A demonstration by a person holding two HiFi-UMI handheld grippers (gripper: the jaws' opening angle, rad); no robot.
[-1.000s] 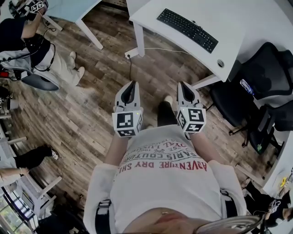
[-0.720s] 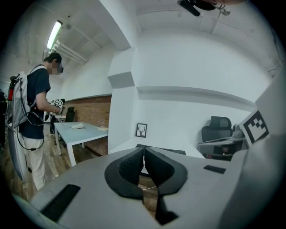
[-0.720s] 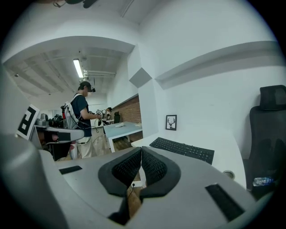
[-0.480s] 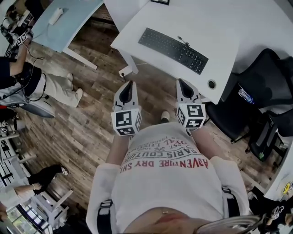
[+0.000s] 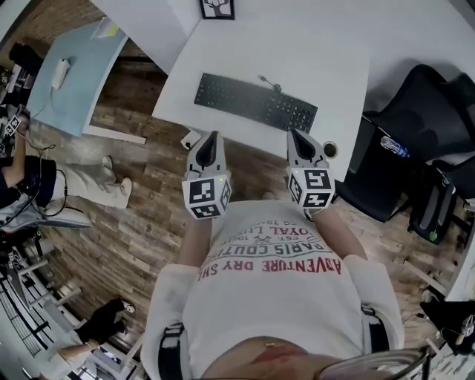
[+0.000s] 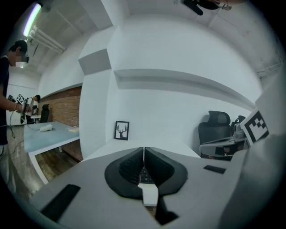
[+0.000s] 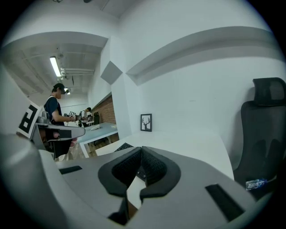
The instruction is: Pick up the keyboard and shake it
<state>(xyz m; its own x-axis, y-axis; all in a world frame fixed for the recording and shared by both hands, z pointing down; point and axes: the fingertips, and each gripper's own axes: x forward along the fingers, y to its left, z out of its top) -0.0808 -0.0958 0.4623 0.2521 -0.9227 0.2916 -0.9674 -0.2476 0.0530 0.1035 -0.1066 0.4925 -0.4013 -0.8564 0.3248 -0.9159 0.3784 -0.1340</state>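
Note:
A black keyboard (image 5: pixel 255 102) lies on the white desk (image 5: pixel 297 59), its cable running off its far edge. My left gripper (image 5: pixel 208 143) hovers just short of the desk's near edge, below the keyboard's left half, jaws shut and empty. My right gripper (image 5: pixel 298 142) hangs at the desk's near edge under the keyboard's right end, also shut with nothing in it. In the left gripper view a strip of the keyboard (image 6: pixel 144 175) shows between the black pads (image 6: pixel 127 166). In the right gripper view a corner of the keyboard (image 7: pixel 124 146) shows left of the shut gripper (image 7: pixel 141 154).
A framed deer picture (image 5: pixel 217 9) stands at the desk's back edge. A black office chair (image 5: pixel 415 111) sits to the right, holding a bottle (image 5: pixel 395 146). A pale blue table (image 5: pixel 70 78) is at the left, with other people (image 5: pixel 30 193) on the wooden floor.
The person has walked up to the desk: the keyboard has come from far off to just beyond both grippers. Both grippers stayed shut and level.

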